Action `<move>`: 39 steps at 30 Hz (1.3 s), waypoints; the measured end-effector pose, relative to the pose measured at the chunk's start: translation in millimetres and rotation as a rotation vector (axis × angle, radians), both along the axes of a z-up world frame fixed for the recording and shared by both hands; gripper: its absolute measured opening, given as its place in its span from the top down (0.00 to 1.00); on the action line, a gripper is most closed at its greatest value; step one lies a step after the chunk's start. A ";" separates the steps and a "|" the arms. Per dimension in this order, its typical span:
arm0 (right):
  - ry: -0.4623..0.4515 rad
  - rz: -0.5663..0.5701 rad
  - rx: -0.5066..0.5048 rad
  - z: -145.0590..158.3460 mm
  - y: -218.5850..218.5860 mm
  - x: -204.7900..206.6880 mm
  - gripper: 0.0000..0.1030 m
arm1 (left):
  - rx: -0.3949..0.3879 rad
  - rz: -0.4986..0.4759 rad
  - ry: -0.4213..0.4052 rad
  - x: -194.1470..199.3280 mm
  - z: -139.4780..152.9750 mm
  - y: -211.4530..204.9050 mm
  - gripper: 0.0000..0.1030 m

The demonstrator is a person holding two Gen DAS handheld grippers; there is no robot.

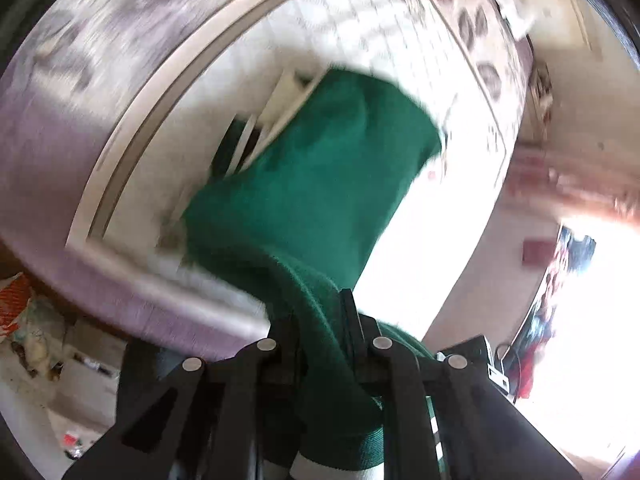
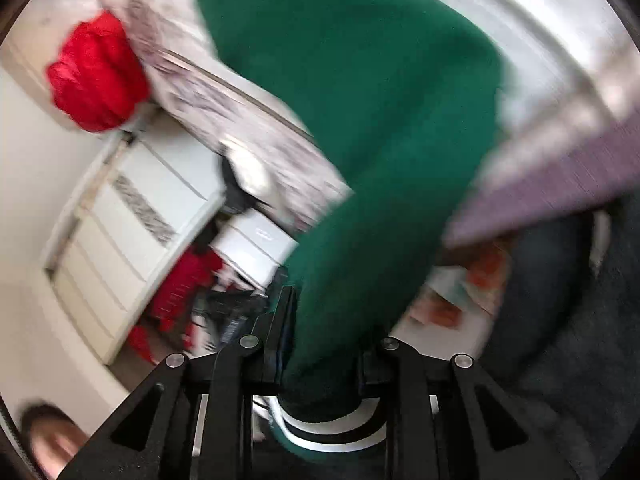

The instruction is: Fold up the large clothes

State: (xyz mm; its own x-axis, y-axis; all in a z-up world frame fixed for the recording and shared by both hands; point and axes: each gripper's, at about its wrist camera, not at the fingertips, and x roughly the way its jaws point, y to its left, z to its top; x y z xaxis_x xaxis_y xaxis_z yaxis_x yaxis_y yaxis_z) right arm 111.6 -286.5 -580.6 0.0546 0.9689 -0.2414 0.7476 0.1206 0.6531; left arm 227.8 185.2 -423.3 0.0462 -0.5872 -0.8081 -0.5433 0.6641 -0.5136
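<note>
Item: green knit garment (image 1: 304, 184), white-striped at its hem, hung in the air between both tools, well above the bed (image 1: 48, 152), apparently lifted to spread before folding. Left tool (image 1: 320, 320) was clamped on one hem portion, right tool (image 2: 324, 312) on another. Containers: white drawer unit (image 2: 132, 216), drawers shut, contents hidden; views blurred

Blurred room, white drawer unit (image 2: 132, 216), purple-grey bedding (image 1: 52, 152), red bundle (image 2: 96, 72), glaring light at right

Home bedroom: purple bed (image 1: 60, 152), white drawer chest (image 2: 120, 248), red garment (image 2: 96, 76).
</note>
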 end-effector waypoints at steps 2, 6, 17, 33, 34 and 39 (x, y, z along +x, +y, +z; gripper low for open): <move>-0.044 -0.036 0.014 -9.3 -4.3 49.1 0.75 | 0.033 0.015 0.006 46.4 -25.3 2.6 0.88; -0.035 -0.084 -0.021 -66.4 -16.4 134.1 0.73 | -0.014 0.020 0.096 109.7 -93.1 1.6 0.84; -0.292 -0.011 -0.148 -63.5 -44.4 214.9 0.15 | -0.193 0.177 -0.139 146.0 -84.4 22.6 0.16; -0.826 0.563 -0.636 -60.1 -21.9 245.0 0.17 | 0.337 0.004 -0.199 121.7 -137.8 -7.5 0.15; -0.845 0.586 -0.647 -62.6 -14.0 248.2 0.20 | 0.347 0.000 -0.188 119.4 -140.8 -8.0 0.15; -0.909 0.589 -0.635 -54.8 -12.6 247.8 0.71 | 0.357 0.022 -0.134 107.1 -152.3 1.1 0.15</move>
State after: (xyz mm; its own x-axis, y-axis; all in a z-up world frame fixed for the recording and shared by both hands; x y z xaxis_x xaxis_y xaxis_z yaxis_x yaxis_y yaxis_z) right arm 359.4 -299.1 -635.4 0.0450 0.6293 -0.7759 -0.2161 0.7644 0.6074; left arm 334.8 186.2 -575.6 0.1750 -0.2679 -0.9474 -0.5028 0.8030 -0.3200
